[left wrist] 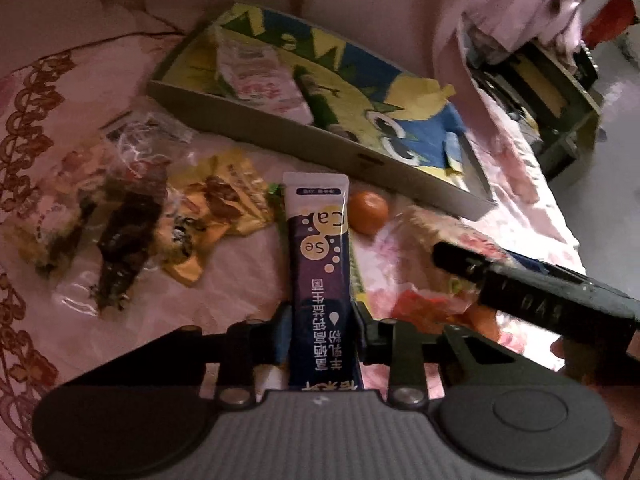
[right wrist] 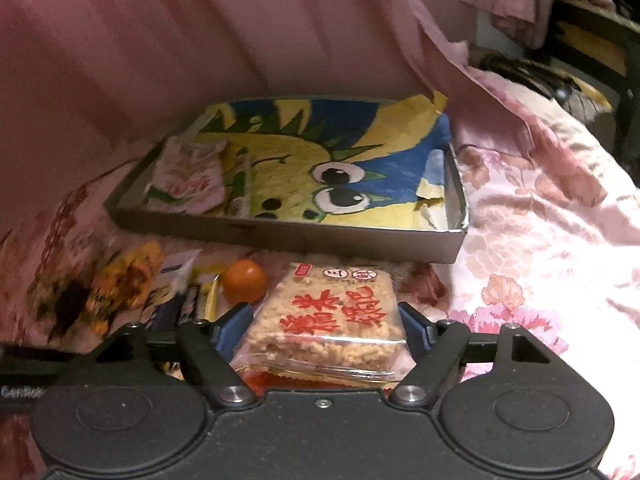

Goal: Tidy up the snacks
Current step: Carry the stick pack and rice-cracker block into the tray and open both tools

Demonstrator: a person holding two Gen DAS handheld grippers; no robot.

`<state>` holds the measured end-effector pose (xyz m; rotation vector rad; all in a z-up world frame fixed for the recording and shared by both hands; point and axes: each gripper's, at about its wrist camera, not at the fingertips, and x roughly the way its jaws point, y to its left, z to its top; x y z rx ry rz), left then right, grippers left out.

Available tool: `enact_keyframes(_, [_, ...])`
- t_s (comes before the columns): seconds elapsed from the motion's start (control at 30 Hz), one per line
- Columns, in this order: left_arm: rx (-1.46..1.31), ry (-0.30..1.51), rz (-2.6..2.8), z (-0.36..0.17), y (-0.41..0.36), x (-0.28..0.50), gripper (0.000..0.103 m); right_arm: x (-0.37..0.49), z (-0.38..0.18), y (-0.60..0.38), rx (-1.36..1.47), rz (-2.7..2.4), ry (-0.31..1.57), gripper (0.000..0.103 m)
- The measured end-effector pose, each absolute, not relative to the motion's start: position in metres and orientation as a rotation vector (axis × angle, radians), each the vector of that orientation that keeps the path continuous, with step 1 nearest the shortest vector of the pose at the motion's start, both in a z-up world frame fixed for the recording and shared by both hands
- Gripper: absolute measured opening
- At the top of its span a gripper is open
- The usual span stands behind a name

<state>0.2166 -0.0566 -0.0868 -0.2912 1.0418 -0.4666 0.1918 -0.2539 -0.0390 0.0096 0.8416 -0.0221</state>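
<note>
Both grippers busy on the pink floral bedspread (right wrist: 540, 240)

The left gripper (left wrist: 322, 320) is clenched on a purple powder sachet (left wrist: 318, 248) (white top end pointing away, "Ca" and "Se" printed on it). The right gripper (right wrist: 326, 320) has its blue pads around a clear-wrapped rice cracker pack (right wrist: 328, 316), which fills the gap side to side; can't tell if they're pressing yet. A small orange (right wrist: 244, 280) sits just left of the pack. Further out, yellow snack bags (left wrist: 212, 208) lie loose, and the cartoon-lined box (right wrist: 280, 236) behind already holds a pink packet (right wrist: 192, 176) at its left end.
</note>
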Motion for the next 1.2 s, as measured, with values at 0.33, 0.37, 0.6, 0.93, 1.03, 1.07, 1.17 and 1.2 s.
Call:
enact_keyframes(0.33, [-0.247,0.977,-0.447,-0.076,-0.058,0.212,0.034,0.170,-0.028,-0.224,-0.261,0.030,0.751,0.076])
enact_keyframes(0.37, [-0.231,0.966,-0.445,-0.074,-0.059,0.211,0.034,0.168,-0.028,-0.219,-0.315,0.029,0.730,0.076])
enact_keyframes(0.6, [-0.277,0.899,-0.449,-0.062,-0.050,0.211,0.034,0.161,-0.022,-0.204,-0.467,0.036,0.597,0.076])
enact_keyframes(0.93, [-0.375,0.676,-0.361,-0.018,-0.042,0.283,0.034,0.193,-0.001,-0.227,-0.328,-0.006,0.405,0.076])
enact_keyframes(1.03, [-0.388,0.627,-0.309,-0.016,-0.038,0.310,0.034,0.213,-0.002,-0.231,-0.283,-0.011,0.419,0.076])
enact_keyframes(1.07, [-0.401,0.621,-0.295,-0.018,-0.036,0.319,0.034,0.221,-0.003,-0.232,-0.273,-0.009,0.420,0.076])
enact_keyframes(1.17, [-0.422,0.604,-0.278,-0.025,-0.032,0.334,0.034,0.243,-0.007,-0.230,-0.257,-0.002,0.426,0.076])
enact_keyframes(1.2, [-0.427,0.598,-0.274,-0.028,-0.031,0.339,0.034,0.250,-0.009,-0.229,-0.254,-0.002,0.426,0.076])
